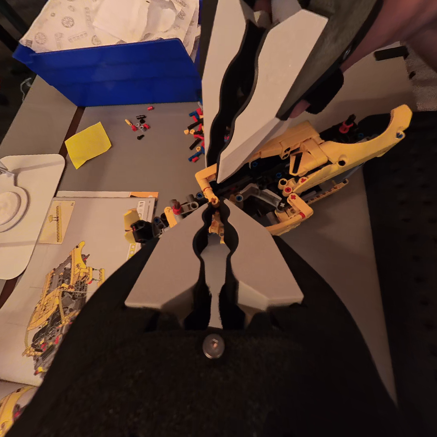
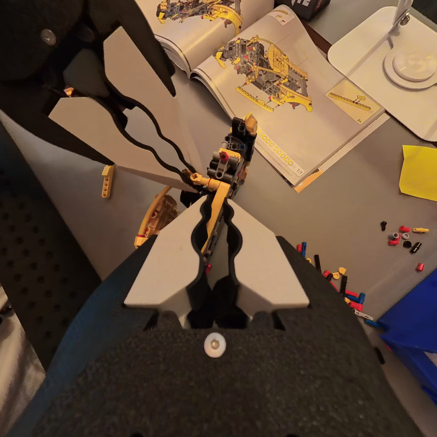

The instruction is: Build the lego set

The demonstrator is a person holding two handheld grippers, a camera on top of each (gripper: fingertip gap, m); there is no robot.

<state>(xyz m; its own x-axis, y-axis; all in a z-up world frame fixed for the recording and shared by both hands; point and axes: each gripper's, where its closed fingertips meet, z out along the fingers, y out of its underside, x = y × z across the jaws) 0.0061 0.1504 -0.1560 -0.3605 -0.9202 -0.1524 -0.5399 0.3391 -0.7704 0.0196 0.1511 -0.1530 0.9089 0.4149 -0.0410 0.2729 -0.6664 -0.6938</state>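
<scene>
A: We clamp the right gripper [image 2: 214, 201] on the lego model [image 2: 233, 156] at table centre, steadying it.

B: And our left gripper [image 1: 214, 203] pinches its yellow connector [image 2: 201, 181] (fingers nearly shut) to seat it.

A: The instruction booklet [image 2: 279, 78] lies open at one o'clock for reference; its print we leave unread.

A hobby desk [image 1: 146, 156], looks like — open instruction booklet [image 2: 279, 99] at one edge, blue parts bin [image 1: 113, 73] in the corner, loose pins [image 2: 335, 283] scattered between.
</scene>
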